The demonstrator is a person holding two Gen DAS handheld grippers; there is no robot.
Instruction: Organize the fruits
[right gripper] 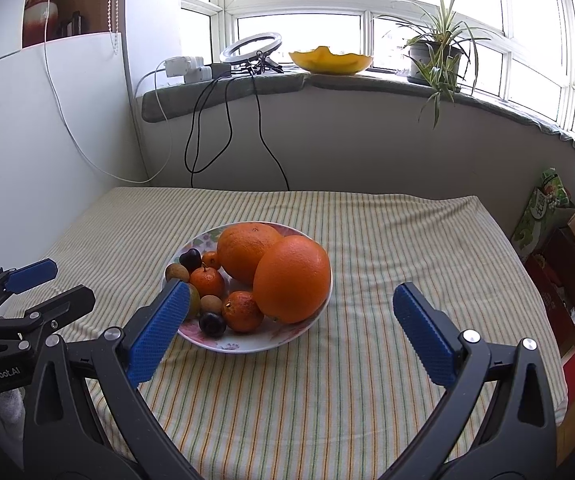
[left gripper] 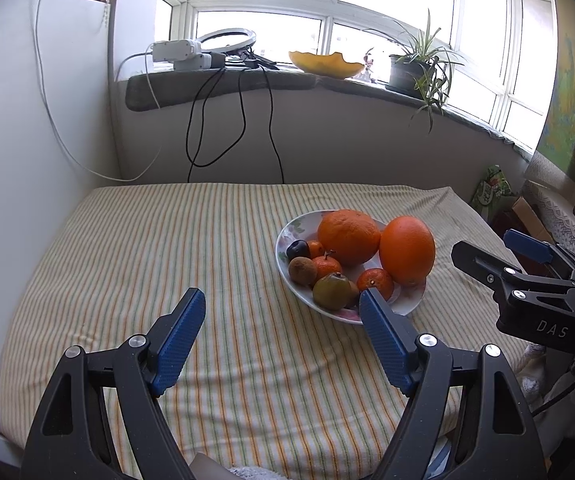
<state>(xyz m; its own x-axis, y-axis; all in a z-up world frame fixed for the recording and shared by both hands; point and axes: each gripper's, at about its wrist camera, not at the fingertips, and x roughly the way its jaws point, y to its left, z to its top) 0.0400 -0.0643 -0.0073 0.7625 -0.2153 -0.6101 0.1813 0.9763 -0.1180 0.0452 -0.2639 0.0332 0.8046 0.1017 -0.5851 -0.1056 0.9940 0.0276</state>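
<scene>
Right claw hanging wide open, empty, plate of fruit lying dead ahead between its pads (left claw, also open, sitting off-centre).

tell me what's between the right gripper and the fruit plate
Only bare striped tablecloth lies between the open right gripper and the plate, as the right wrist view shows; the plate's near rim sits just ahead of its fingertips.

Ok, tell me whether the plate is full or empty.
Full. The plate holds two big oranges, small tangerines and other small fruit, piled close together with little bare plate showing.
</scene>
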